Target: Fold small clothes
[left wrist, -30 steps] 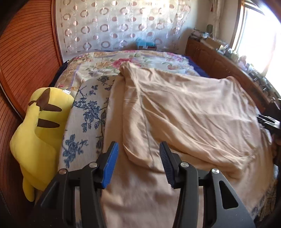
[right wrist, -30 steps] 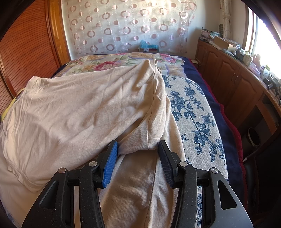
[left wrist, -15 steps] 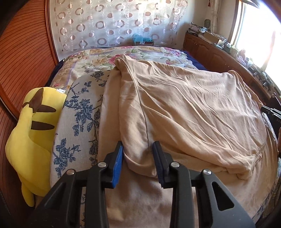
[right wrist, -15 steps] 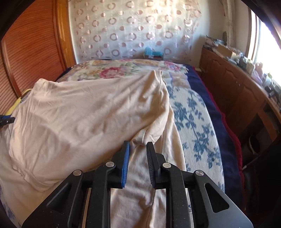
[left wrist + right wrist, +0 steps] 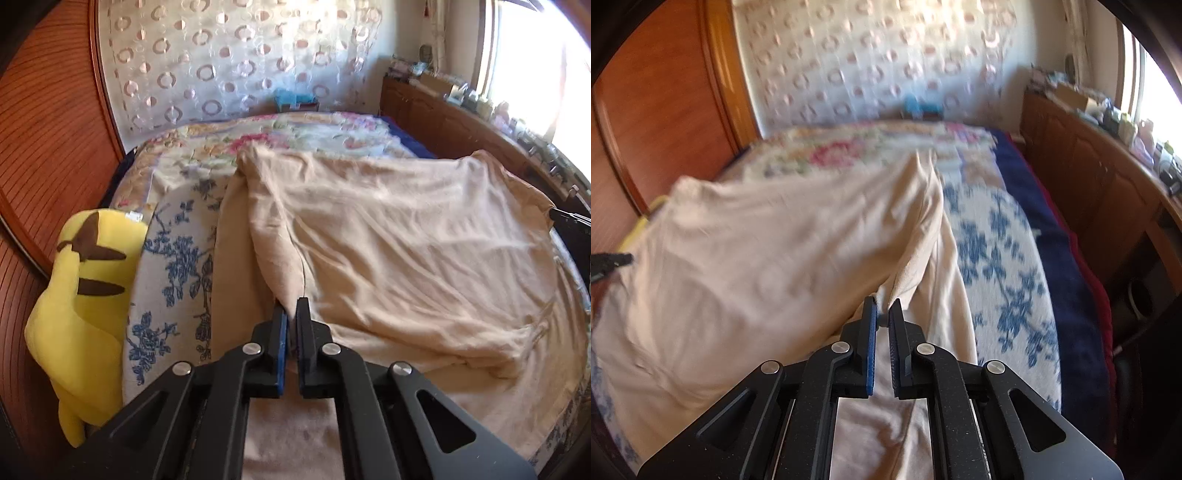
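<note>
A beige garment lies spread across the bed, part of it folded over itself. The left gripper is clamped on one folded corner, the right gripper on the opposite one. A yellow plush toy sits at the bed's edge.

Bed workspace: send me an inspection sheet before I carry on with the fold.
Surface: bed with blue-floral cover, floral quilt at its far end.
Job's things: beige cotton garment spread across the bed, partly doubled over.
Clutter: yellow plush toy at the bed's edge.
Grippers: left hand-held gripper shut on a garment fold; right hand-held gripper shut on another fold.
Cables: nothing seen.
Surroundings: wooden cabinet with small items under the window; circle-patterned curtain.
</note>
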`<state>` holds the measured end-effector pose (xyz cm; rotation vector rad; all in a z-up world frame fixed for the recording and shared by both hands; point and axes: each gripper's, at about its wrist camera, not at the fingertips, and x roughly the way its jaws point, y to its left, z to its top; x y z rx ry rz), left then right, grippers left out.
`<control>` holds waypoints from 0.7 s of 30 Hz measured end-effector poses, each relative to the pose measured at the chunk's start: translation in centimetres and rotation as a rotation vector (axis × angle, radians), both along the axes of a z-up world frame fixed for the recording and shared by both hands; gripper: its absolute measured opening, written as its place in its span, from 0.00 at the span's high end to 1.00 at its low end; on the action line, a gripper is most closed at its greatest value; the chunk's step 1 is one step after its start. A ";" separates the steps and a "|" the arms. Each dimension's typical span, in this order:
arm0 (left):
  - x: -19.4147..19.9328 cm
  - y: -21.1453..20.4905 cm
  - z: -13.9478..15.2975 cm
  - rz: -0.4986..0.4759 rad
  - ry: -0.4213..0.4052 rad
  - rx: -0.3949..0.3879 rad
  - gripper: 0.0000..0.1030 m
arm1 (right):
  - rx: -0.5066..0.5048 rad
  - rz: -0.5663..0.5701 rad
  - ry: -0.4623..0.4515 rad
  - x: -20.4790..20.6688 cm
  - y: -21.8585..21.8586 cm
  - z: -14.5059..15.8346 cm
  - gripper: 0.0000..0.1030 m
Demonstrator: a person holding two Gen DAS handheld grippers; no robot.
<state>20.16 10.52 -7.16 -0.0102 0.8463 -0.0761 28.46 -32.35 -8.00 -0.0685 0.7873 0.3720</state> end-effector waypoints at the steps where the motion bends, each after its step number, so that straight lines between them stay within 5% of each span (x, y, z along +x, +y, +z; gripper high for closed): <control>1: -0.1 0.0 0.4 0.003 -0.012 -0.002 1.00 | 0.007 -0.001 -0.017 -0.2 -0.1 0.6 0.97; 21: -5.7 3.2 6.8 0.027 -0.168 -0.115 1.00 | 0.012 0.071 -0.166 -8.4 -2.0 7.9 0.97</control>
